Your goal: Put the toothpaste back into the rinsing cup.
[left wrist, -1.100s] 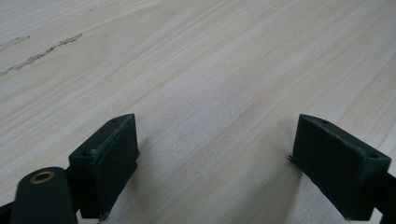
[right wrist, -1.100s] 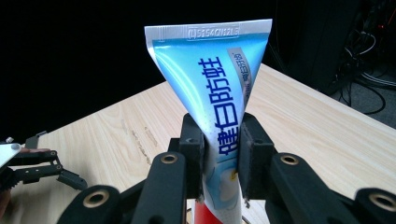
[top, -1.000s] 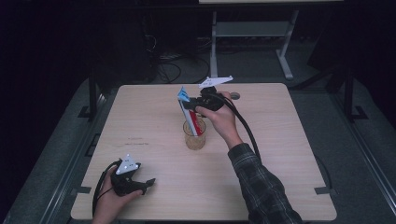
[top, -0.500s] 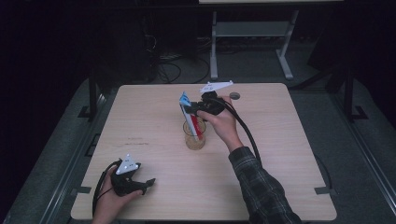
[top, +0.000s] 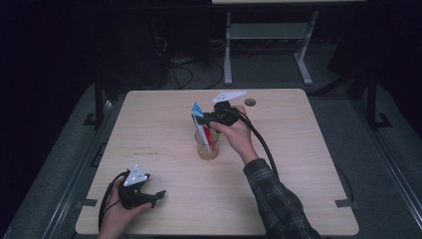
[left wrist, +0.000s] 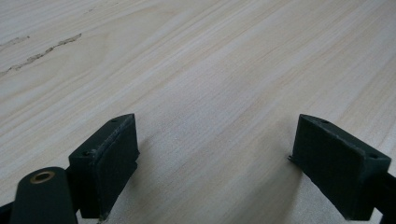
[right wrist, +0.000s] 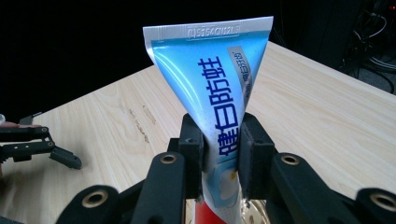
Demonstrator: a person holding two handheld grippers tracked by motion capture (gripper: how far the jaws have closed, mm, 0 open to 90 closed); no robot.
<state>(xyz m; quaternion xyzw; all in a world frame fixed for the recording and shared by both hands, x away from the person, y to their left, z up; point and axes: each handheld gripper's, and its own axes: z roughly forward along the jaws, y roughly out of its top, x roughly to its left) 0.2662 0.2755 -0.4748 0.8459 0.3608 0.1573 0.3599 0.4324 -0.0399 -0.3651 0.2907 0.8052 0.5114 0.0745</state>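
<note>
I see soft plastic toothpaste tube [right wrist: 212, 88]: sky-blue body, white crimped top edge, dark-blue printed characters, grey strip at right, red low down. Clear amber-tinted glass cup [top: 207, 147] at table centre. Pale light-wood table [top: 308, 164], fine straight grain, darker scuff marks at left. Black right gripper [right wrist: 219, 154] with brass-coloured rivets; black left gripper [top: 142, 194], near left, grey three-cornered plate. Dark plaid sleeve [top: 278, 204], near right.
</note>
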